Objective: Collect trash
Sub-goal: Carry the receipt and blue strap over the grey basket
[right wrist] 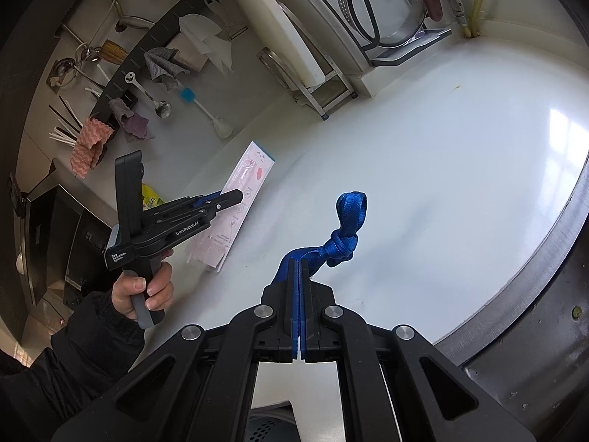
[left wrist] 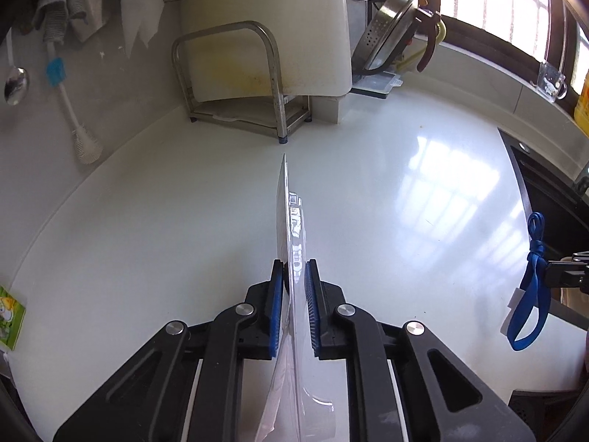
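Observation:
My left gripper (left wrist: 294, 276) is shut on a flat clear-and-white blister package (left wrist: 289, 217), held edge-on above the white counter (left wrist: 184, 221). The right wrist view shows the same package (right wrist: 243, 199) as a long pink-printed card in the left gripper (right wrist: 235, 196). My right gripper (right wrist: 297, 269) is shut on a knotted blue strap (right wrist: 344, 235) and holds it above the counter. The strap also hangs at the right edge of the left wrist view (left wrist: 530, 287).
A metal rack (left wrist: 235, 84) with a white cutting board stands at the back. Pots and a strainer (left wrist: 390, 29) sit by the window. A dark sink (left wrist: 552, 191) lies to the right. A green-yellow packet (left wrist: 9, 316) lies at the counter's left edge. Utensils and cloths hang on the wall.

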